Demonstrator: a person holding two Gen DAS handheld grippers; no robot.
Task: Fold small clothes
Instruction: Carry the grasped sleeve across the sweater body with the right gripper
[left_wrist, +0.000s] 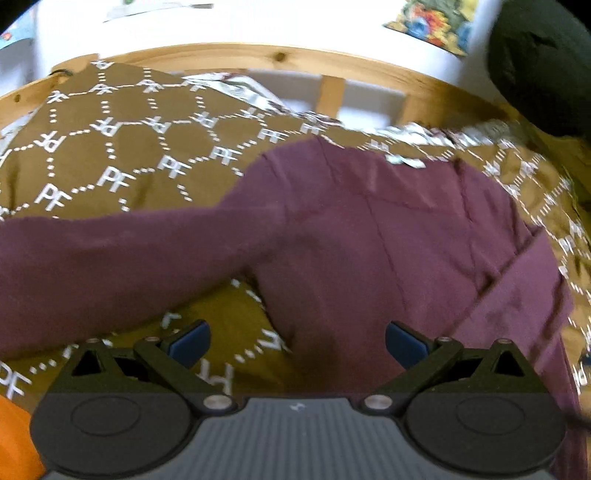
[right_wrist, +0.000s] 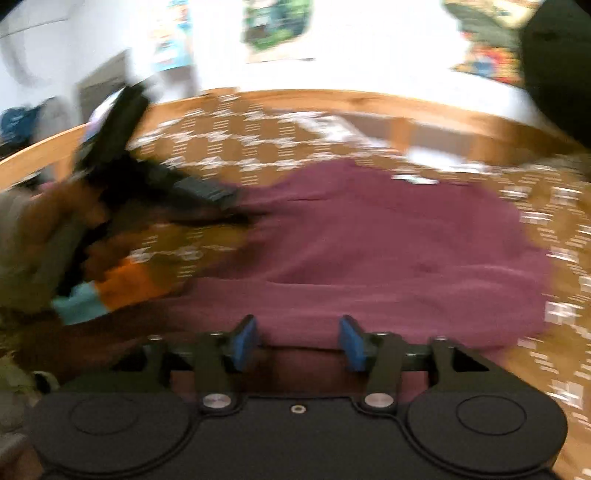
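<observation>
A maroon long-sleeved top (left_wrist: 369, 236) lies spread on a brown bedspread (left_wrist: 110, 147) printed with white hexagons. One sleeve (left_wrist: 110, 254) stretches out to the left. My left gripper (left_wrist: 297, 343) is open wide and empty, just above the top's lower part. In the blurred right wrist view the same top (right_wrist: 388, 251) fills the middle. My right gripper (right_wrist: 298, 341) is open and empty over the top's near edge. The left gripper (right_wrist: 199, 192) shows there at the left, held by a hand, at the top's left side.
A wooden bed frame (left_wrist: 258, 55) runs along the far side, with a white wall behind. An orange cloth (left_wrist: 14, 435) lies at the lower left; it also shows with a teal piece in the right wrist view (right_wrist: 125, 284). A dark rounded object (left_wrist: 539, 66) sits at the top right.
</observation>
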